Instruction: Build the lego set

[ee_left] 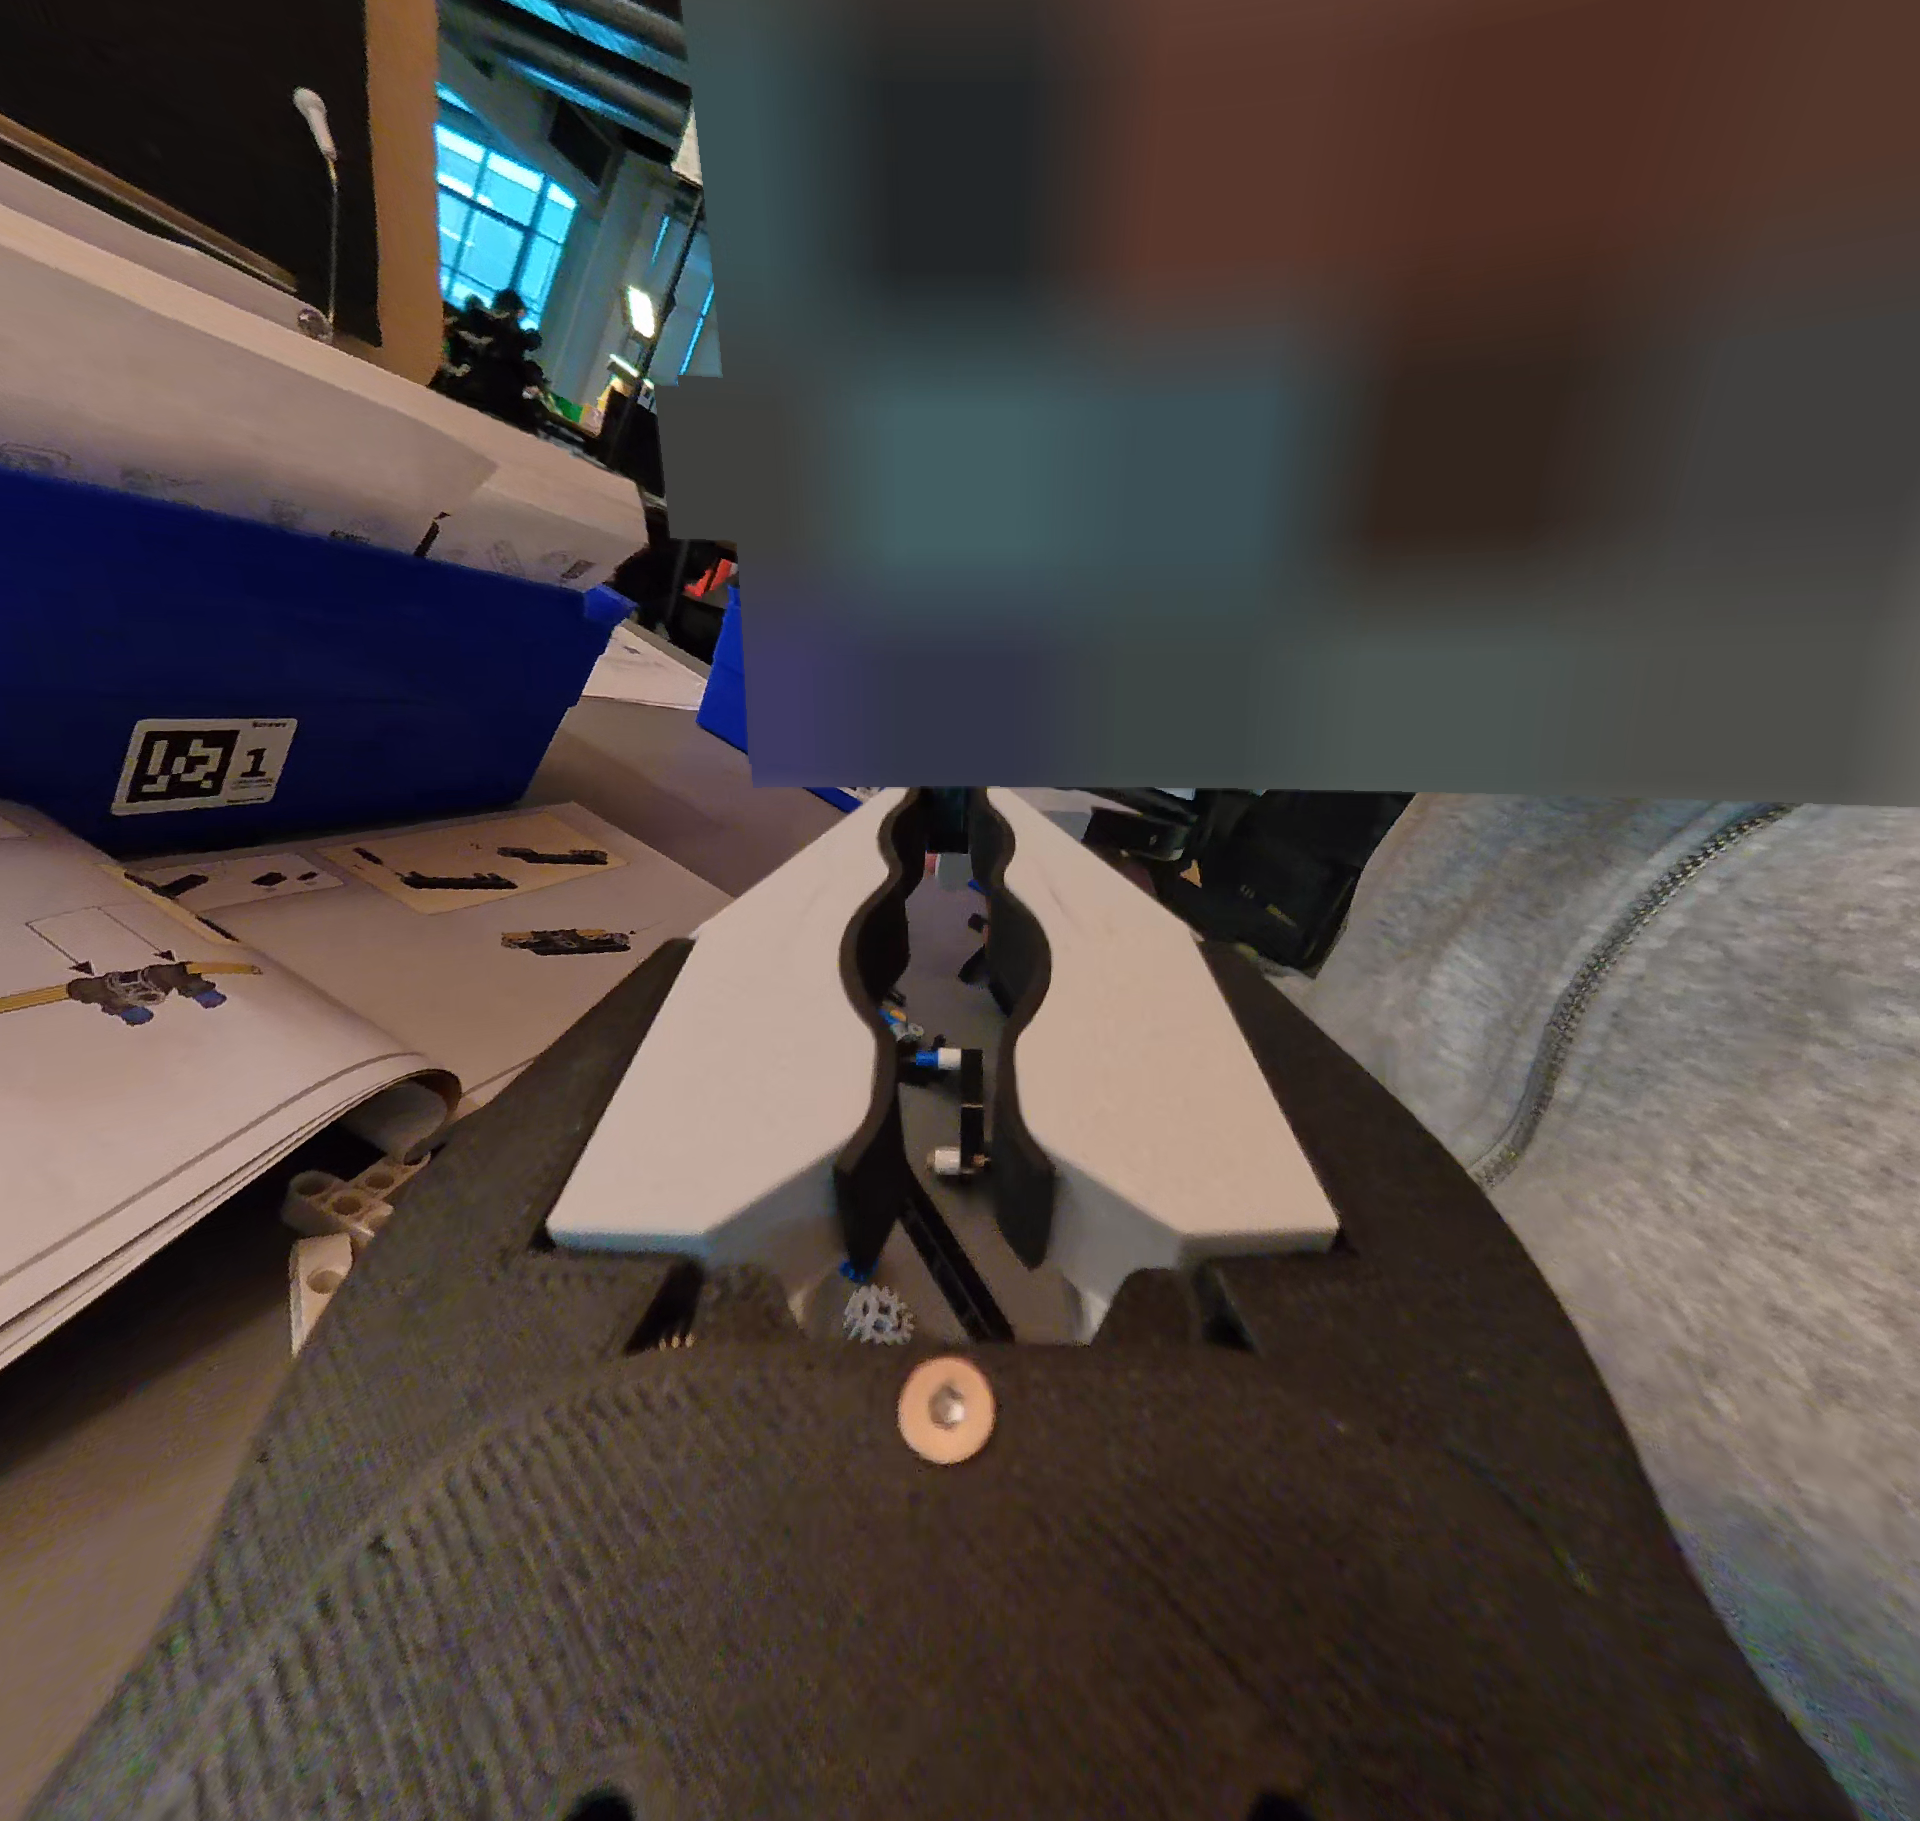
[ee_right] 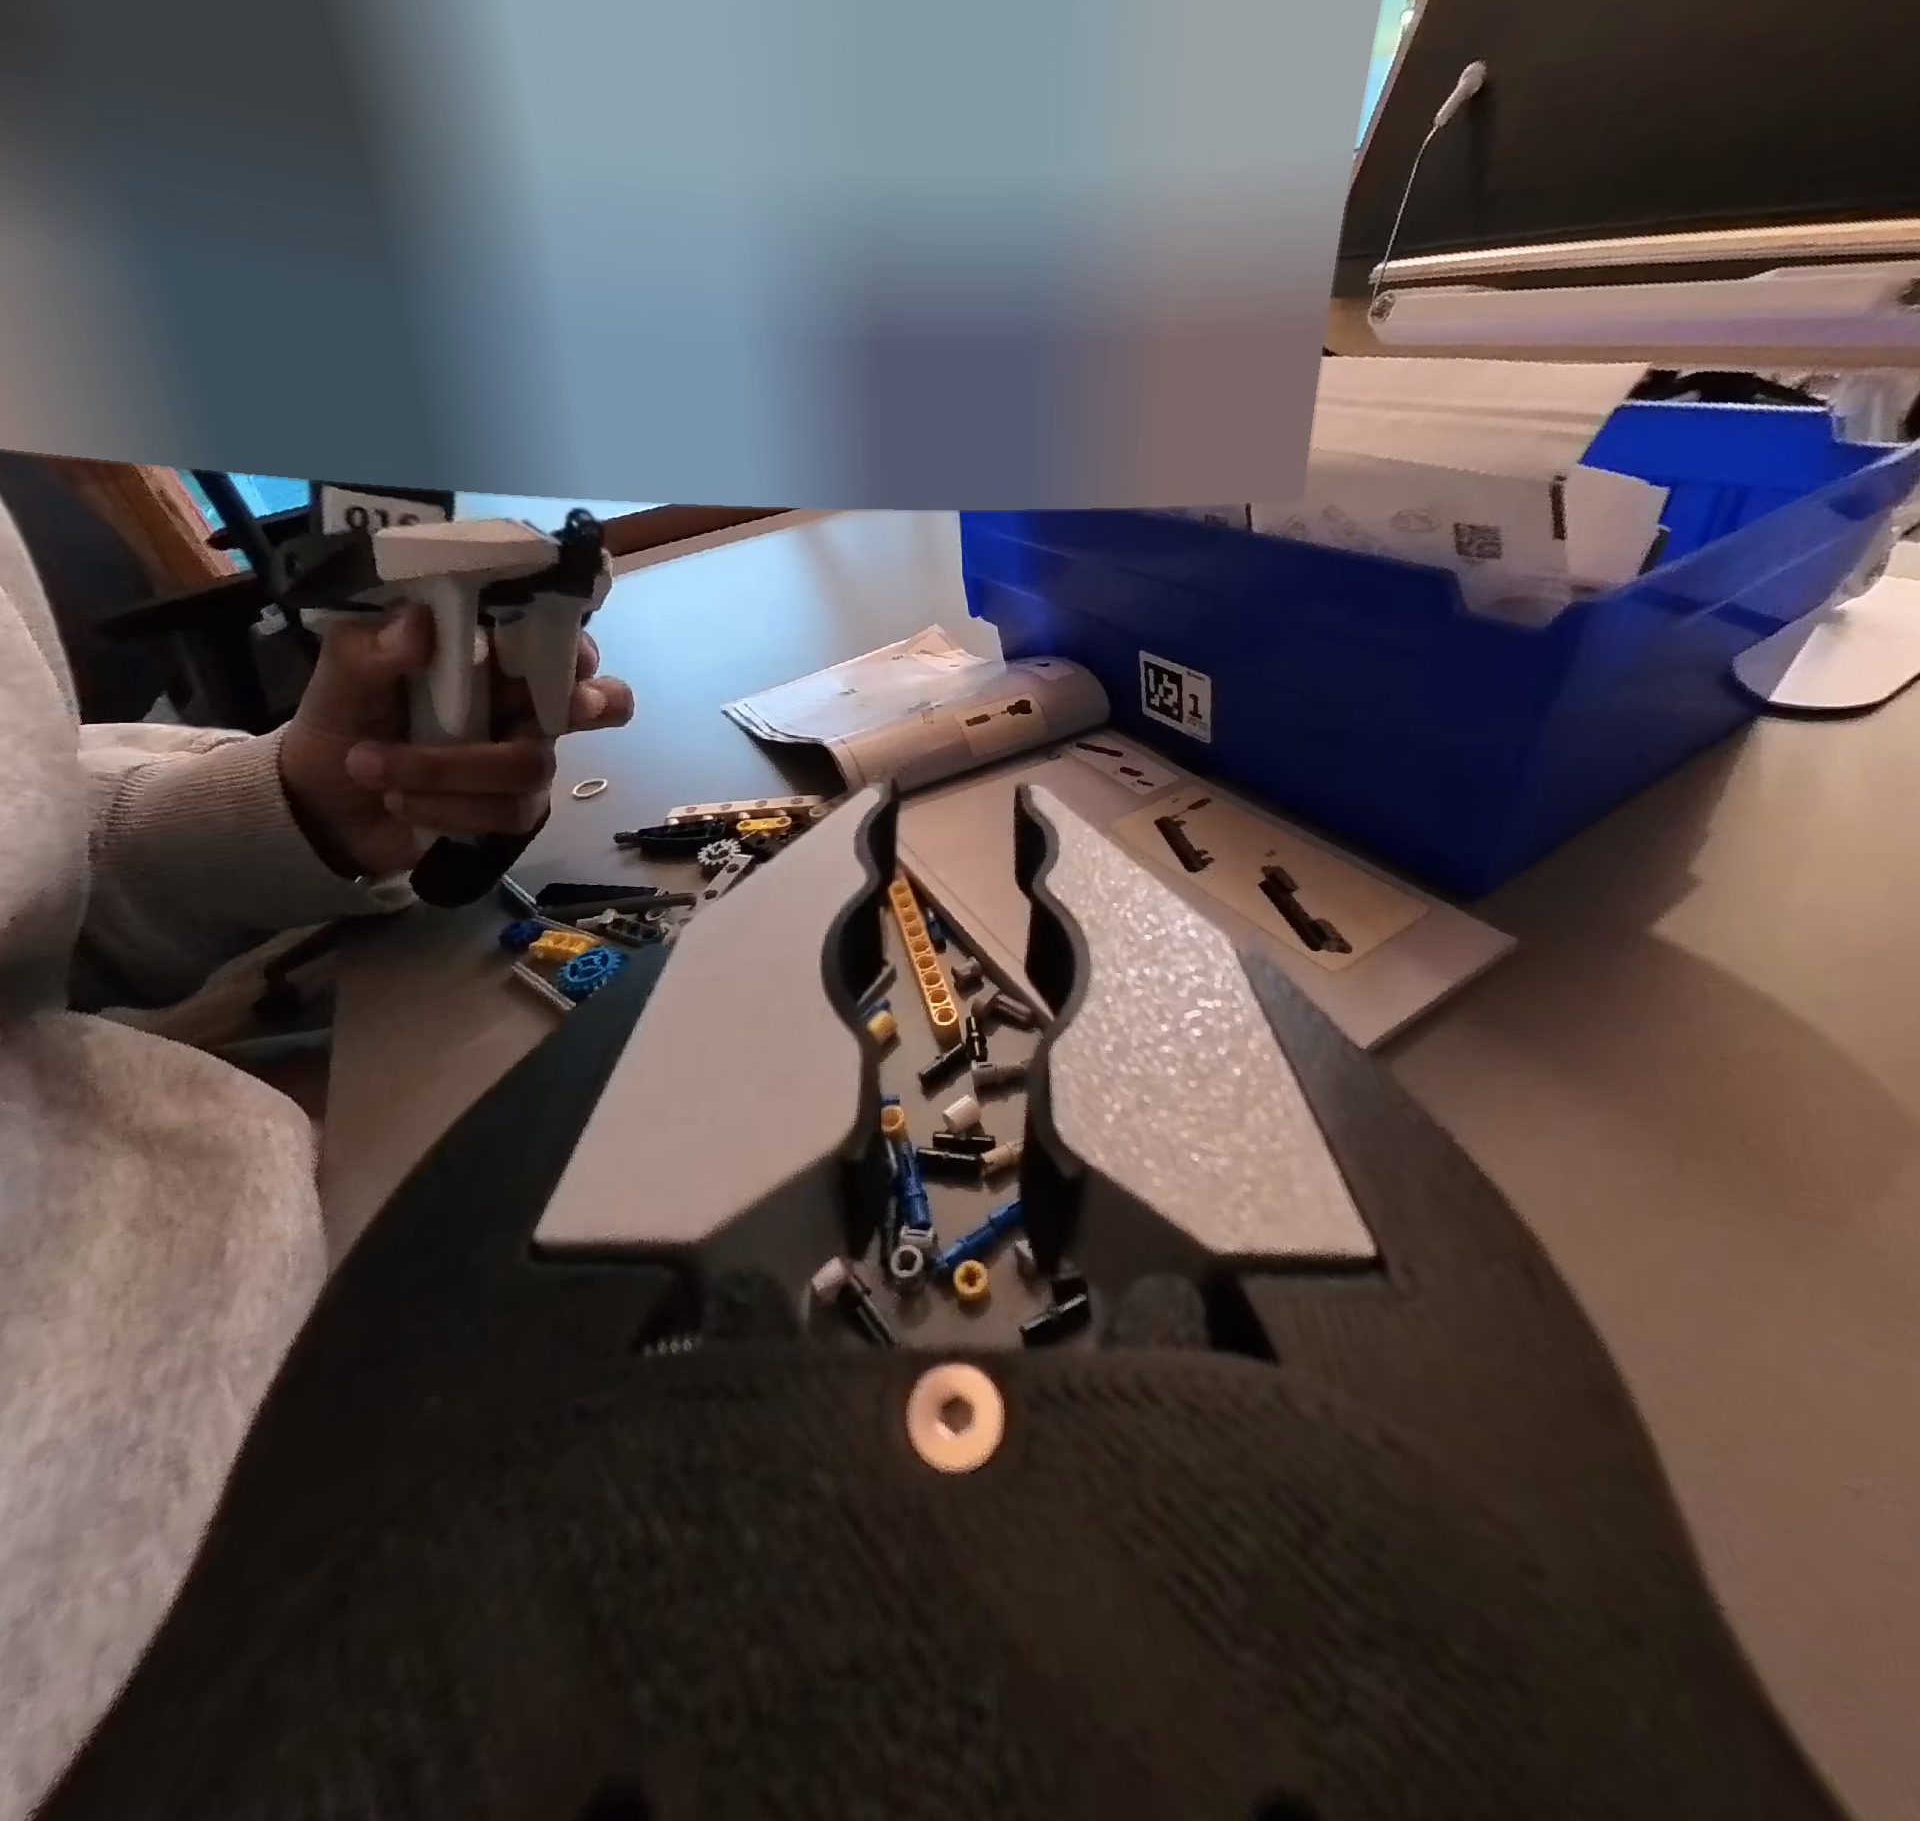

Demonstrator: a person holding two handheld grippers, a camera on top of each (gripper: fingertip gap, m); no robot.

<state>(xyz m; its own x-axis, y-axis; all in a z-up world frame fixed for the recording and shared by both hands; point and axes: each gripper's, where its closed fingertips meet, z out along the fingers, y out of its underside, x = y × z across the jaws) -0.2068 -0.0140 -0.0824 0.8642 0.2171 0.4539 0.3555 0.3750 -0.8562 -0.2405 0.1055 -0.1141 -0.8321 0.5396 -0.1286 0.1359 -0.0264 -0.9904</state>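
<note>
While the right gripper (ee_right: 956,807) hangs low over the table (ee_right: 1662,1096), its two tongs stand clearly apart with nothing between them. Below and between them lies a loose scatter of lego pieces (ee_right: 951,1137): black, grey and blue pins, a small yellow bush and a long yellow beam (ee_right: 921,950) that points away toward the far side. More parts lie to the left of it, among them a blue gear (ee_right: 590,968) and a grey gear (ee_right: 717,852).

An open instruction booklet (ee_right: 1195,878) lies flat on the table just beyond the pieces, its far edge against a blue bin (ee_right: 1351,649) with a black-and-white marker sticker on its near wall. Paper bags rest in the bin. A dark monitor (ee_right: 1662,57) stands at the far right.

At the far left, a hand (ee_right: 457,763) in a grey sleeve holds the left gripper (ee_left: 948,817) up off the table, well apart from the pieces. In the left wrist view its tongs sit close together with only a thin gap at the tips; something dark shows there, but I cannot tell whether they clamp it. Through the gap near the base a grey gear and a few pins show on the table below. To the left, a white beam (ee_left: 353,1189) pokes out from under the booklet's curled pages.
</note>
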